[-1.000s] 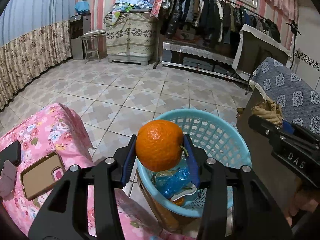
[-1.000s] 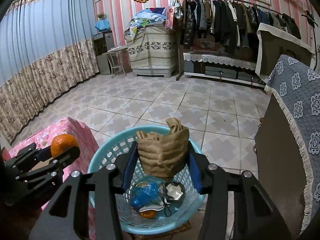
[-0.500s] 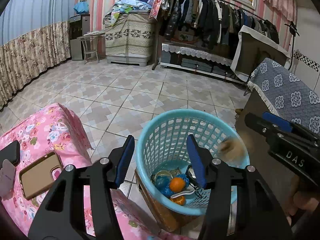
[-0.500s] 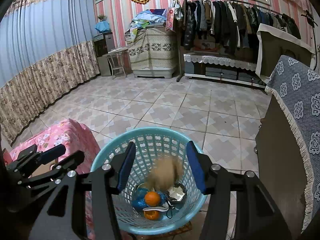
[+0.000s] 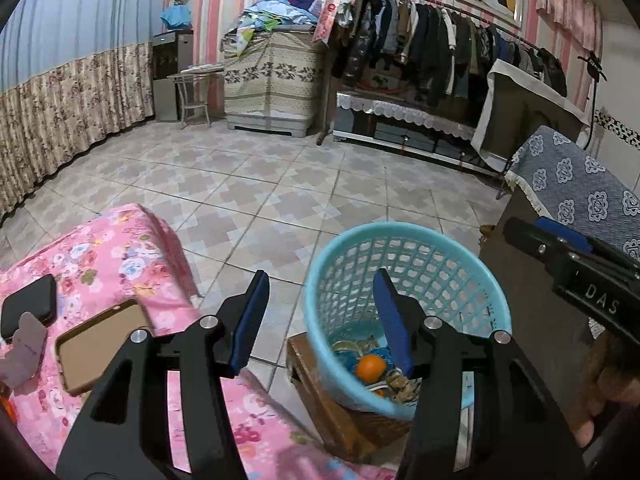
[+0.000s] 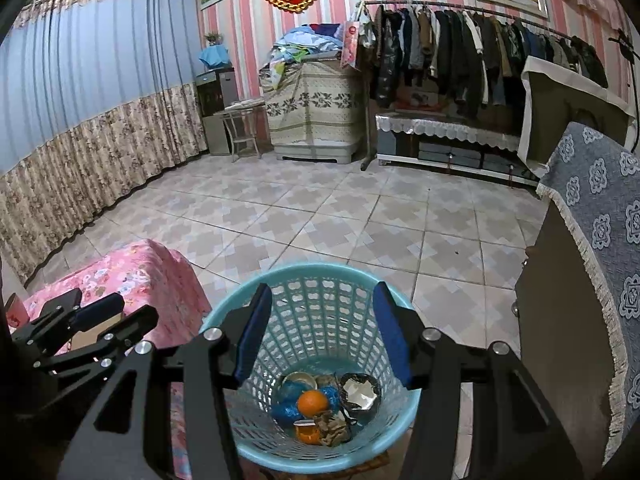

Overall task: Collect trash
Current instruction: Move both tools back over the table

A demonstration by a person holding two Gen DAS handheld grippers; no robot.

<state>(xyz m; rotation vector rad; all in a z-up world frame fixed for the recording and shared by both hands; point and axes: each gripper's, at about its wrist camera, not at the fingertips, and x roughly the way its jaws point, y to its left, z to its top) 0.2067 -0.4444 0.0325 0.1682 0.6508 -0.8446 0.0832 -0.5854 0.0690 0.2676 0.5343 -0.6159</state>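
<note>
1. Two pieces of trash have just gone in: the orange (image 6: 312, 402) that my left gripper held a second ago and the crumpled brown paper (image 6: 332, 428) that my right one held now lie at the bottom of the blue basket (image 6: 320, 272), among blue wrappers and a foil cup (image 6: 360, 390).
2. My right gripper (image 6: 323, 340) hangs directly over the basket, jaws apart and empty.
3. My left gripper (image 5: 320, 320) is equally parted with nothing between its pads; the basket sits at its 3 o'clock, perched on a small wooden stool (image 5: 332, 404).
4. At 9 o'clock of the left view lies the pink floral cloth (image 5: 100, 256), bearing a brown phone case (image 5: 96, 344) and a dark phone (image 5: 28, 304).
5. I judge this drop complete; both tools are free for whatever trash remains, though I see none clearly on the cloth.
</note>
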